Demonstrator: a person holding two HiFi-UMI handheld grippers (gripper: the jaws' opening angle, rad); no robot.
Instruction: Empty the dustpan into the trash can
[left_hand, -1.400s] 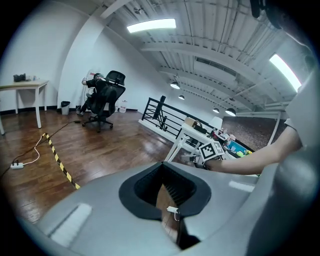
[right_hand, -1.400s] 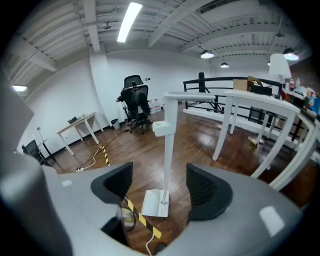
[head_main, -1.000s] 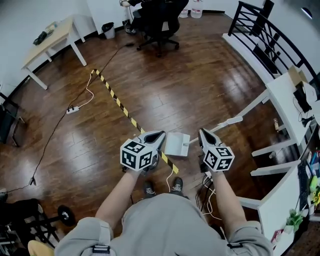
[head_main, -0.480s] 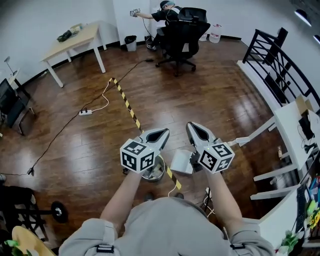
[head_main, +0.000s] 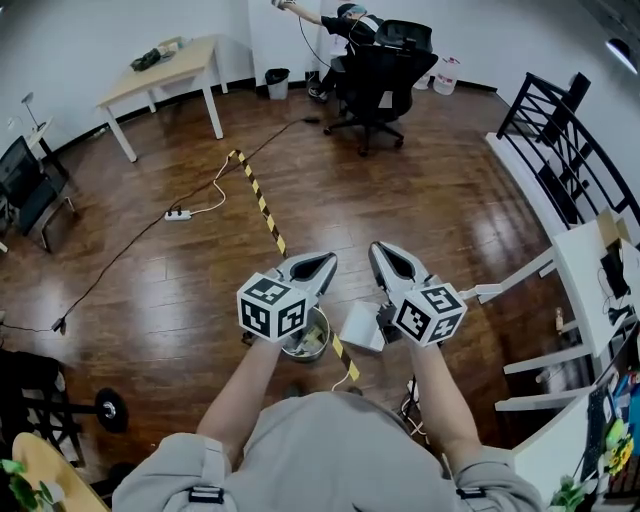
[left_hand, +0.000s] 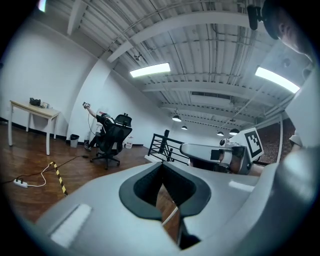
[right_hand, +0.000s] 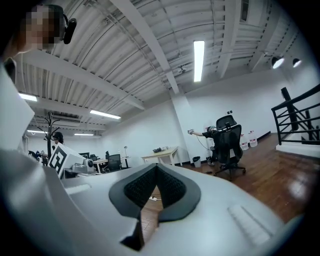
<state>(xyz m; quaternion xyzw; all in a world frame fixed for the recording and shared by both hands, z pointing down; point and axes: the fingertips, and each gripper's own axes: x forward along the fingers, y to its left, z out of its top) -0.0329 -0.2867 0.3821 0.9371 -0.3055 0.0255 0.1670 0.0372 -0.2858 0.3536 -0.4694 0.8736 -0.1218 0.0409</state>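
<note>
Our white, square dustpan (head_main: 358, 325) sits just beside the small round trash can (head_main: 312, 340); left tongs (head_main: 323, 264) and right tongs (head_main: 381, 252) closed, empty.

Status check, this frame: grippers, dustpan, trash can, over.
Left gripper shut, empty. Right gripper shut, empty. Dustpan on floor beside trash can. No obstruction seen.

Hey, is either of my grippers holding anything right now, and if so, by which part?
Nothing is held. The left gripper and the right gripper are both shut with nothing between the jaws. The dustpan is down on the floor, ungripped.
</note>
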